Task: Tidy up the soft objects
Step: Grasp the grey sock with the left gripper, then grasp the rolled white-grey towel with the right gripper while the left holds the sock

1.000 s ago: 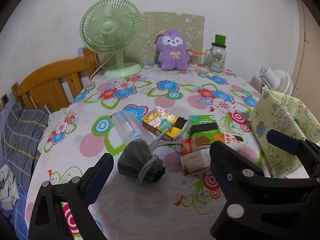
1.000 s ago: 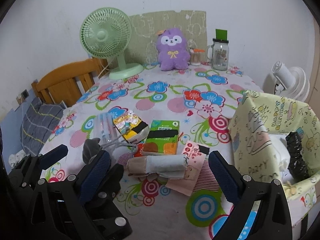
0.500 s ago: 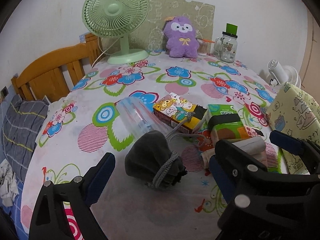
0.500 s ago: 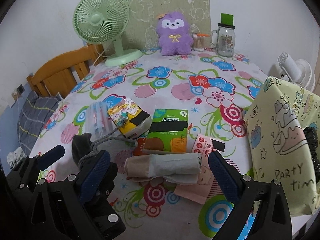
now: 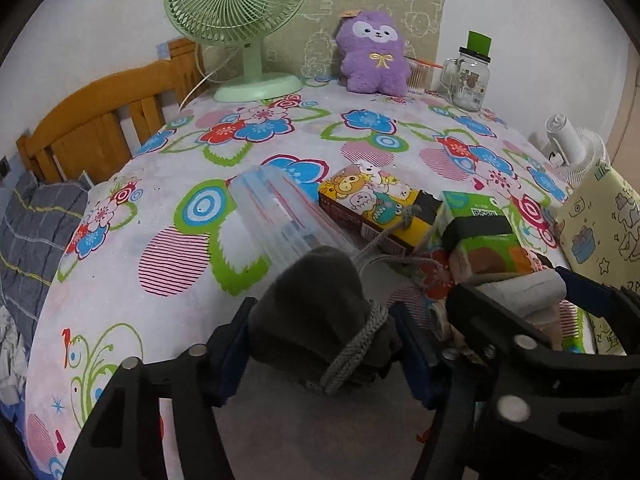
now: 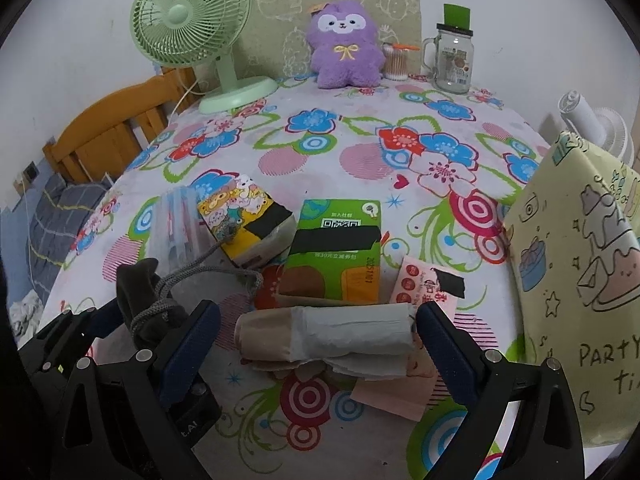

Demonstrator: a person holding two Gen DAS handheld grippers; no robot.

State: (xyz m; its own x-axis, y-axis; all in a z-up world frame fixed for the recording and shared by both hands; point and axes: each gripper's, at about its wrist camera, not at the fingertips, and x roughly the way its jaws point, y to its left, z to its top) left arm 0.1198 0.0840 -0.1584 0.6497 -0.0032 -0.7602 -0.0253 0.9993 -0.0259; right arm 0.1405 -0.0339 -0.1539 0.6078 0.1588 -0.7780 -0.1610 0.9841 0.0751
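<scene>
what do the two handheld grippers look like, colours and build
Both grippers, left and right, have matte black angular frames with triangular cut-outs and silver round bolt heads. Their fingers carry dark blue pads. No cables, sleeves or hands show.

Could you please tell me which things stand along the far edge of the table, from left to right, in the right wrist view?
Green fan → purple plush toy → cotton swab container → glass jar mug.

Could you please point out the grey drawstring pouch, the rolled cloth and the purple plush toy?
grey drawstring pouch (image 5: 308, 312), left wrist view, its body.
rolled cloth (image 6: 344, 330), right wrist view, grey middle.
purple plush toy (image 6: 344, 56), right wrist view, chest.
</scene>
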